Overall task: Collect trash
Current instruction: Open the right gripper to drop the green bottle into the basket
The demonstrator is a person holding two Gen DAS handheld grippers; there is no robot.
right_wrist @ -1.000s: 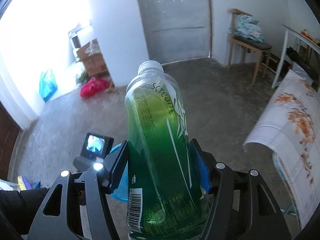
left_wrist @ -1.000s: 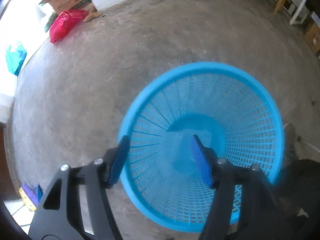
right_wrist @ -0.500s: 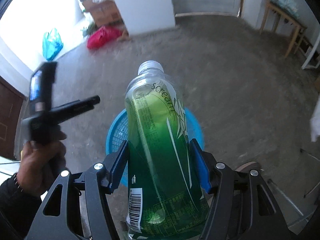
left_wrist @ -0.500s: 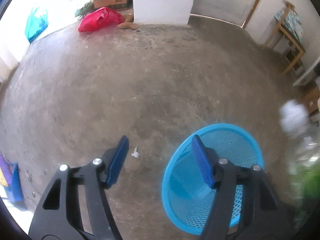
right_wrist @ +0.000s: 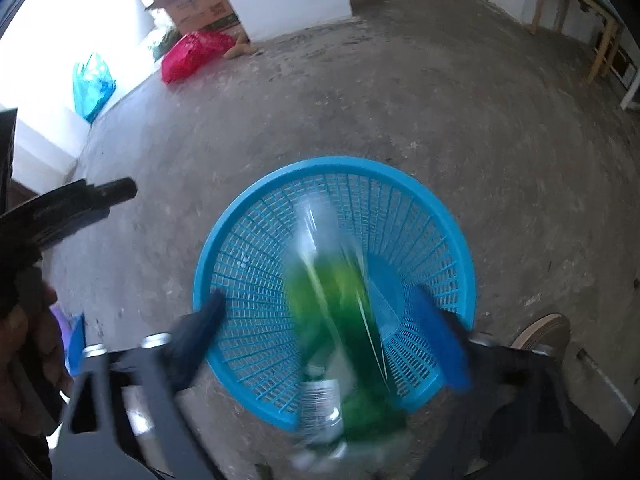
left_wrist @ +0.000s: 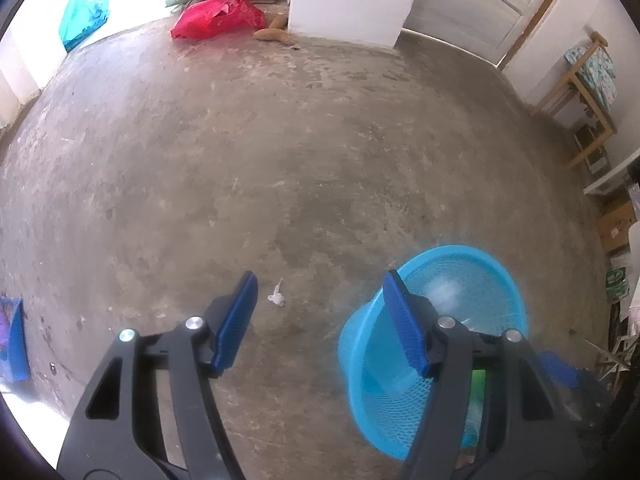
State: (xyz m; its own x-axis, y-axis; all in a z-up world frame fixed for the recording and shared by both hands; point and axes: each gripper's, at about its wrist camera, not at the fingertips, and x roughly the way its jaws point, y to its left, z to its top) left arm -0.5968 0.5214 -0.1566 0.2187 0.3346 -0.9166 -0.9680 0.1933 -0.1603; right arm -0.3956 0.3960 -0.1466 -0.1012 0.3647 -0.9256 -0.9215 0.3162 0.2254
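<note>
Right wrist view: jaws of right gripper [right_wrist: 320,336] opening, no longer clamping bottle [right_wrist: 336,312]; bottle blurred, dropping cap-first into blue basket [right_wrist: 248,216], long axis pointing down toward basket bottom.
Left wrist view: left gripper [left_wrist: 320,320] released, empty; paper scrap [left_wrist: 276,295] left on floor [left_wrist: 320,160].

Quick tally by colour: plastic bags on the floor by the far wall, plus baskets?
Red plastic bag: 1
Teal plastic bag: 1
Blue plastic mesh basket: 1
Total: 3
</note>
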